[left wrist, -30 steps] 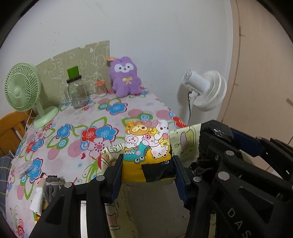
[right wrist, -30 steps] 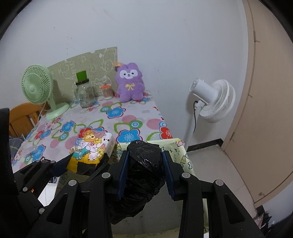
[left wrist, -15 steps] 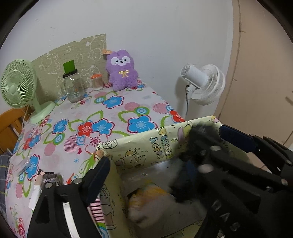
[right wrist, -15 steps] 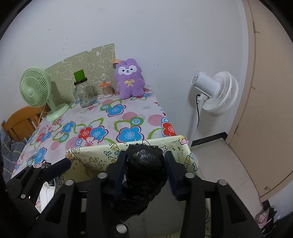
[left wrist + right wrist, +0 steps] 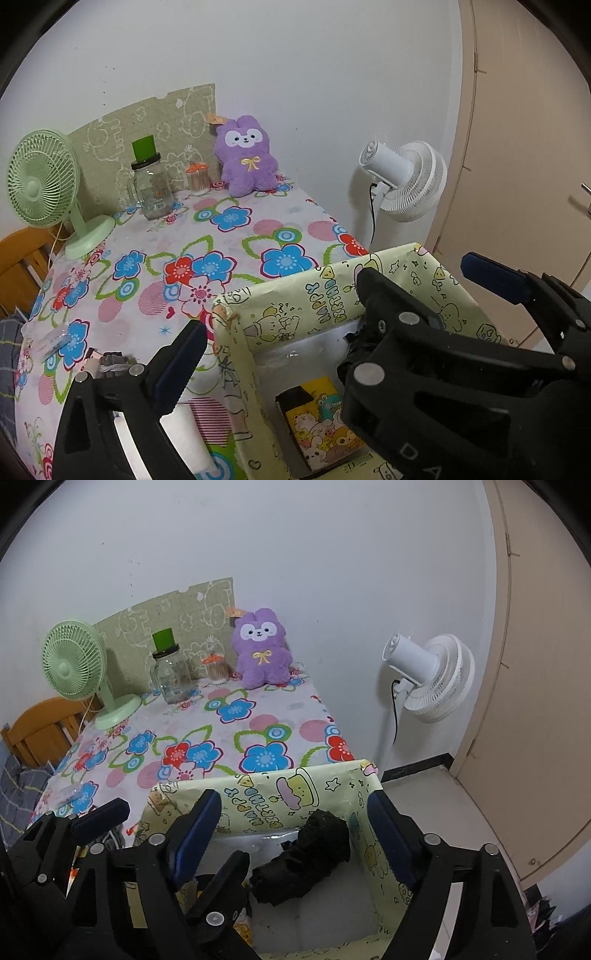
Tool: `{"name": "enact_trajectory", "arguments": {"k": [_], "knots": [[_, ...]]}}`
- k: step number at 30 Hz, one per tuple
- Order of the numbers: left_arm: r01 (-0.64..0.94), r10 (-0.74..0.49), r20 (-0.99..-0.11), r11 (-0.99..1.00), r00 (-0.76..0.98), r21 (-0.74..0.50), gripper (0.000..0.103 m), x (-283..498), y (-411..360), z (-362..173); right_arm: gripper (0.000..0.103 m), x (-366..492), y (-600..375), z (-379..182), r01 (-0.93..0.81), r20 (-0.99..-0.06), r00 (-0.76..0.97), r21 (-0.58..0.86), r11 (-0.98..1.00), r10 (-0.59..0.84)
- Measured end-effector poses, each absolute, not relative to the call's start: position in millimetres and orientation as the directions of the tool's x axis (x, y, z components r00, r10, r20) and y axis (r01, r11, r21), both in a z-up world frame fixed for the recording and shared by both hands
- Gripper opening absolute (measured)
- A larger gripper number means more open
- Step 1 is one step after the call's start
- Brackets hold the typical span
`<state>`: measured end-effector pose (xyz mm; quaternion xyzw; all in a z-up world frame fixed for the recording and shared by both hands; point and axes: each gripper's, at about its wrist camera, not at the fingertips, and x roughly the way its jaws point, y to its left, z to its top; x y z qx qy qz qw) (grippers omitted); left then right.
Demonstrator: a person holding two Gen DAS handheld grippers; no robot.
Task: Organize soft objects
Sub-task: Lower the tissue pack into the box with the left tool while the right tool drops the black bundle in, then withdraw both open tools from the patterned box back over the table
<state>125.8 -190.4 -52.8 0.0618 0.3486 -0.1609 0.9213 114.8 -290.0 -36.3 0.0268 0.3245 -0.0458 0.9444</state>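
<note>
A yellow-green cartoon-print box stands at the table's near edge. A yellow cartoon pouch lies on its floor, below my open, empty left gripper. A black soft bundle sits loose in the box between the spread fingers of my open right gripper. The right gripper's frame crosses the left wrist view, and the left gripper's frame shows in the right wrist view. A purple plush sits at the table's far end.
The flowered tablecloth also holds a green desk fan, a glass jar with a green lid, a small toothpick jar and small items at the near left. A white standing fan and a door are to the right.
My left gripper opened and dropped the yellow pouch into the box. My right gripper opened and released the black bundle into the box.
</note>
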Motion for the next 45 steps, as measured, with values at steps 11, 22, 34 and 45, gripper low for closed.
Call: {"name": "enact_trajectory", "arguments": {"k": [11,22,34,45], "knots": [[0.341,-0.261,-0.636,0.94,0.726,0.004,0.103,114,-175,-43,0.089,102,-275,-24,0.109,-0.589,0.804,0.008,0.994,-0.084],[0.331,-0.266,-0.599,0.944,0.755,-0.002,0.103,99,-157,-32,0.09,88,-256,-13,0.098,-0.569,0.819,0.012,0.995,-0.074],[0.31,-0.256,-0.57,0.951,0.781,-0.003,0.103,83,-132,-22,0.09,74,-232,-4,0.072,-0.569,0.82,0.003,0.997,-0.057],[0.28,-0.236,-0.541,0.96,0.807,-0.002,0.103,68,-103,-16,0.09,62,-204,2,0.038,-0.547,0.836,-0.01,0.999,-0.037]]}}
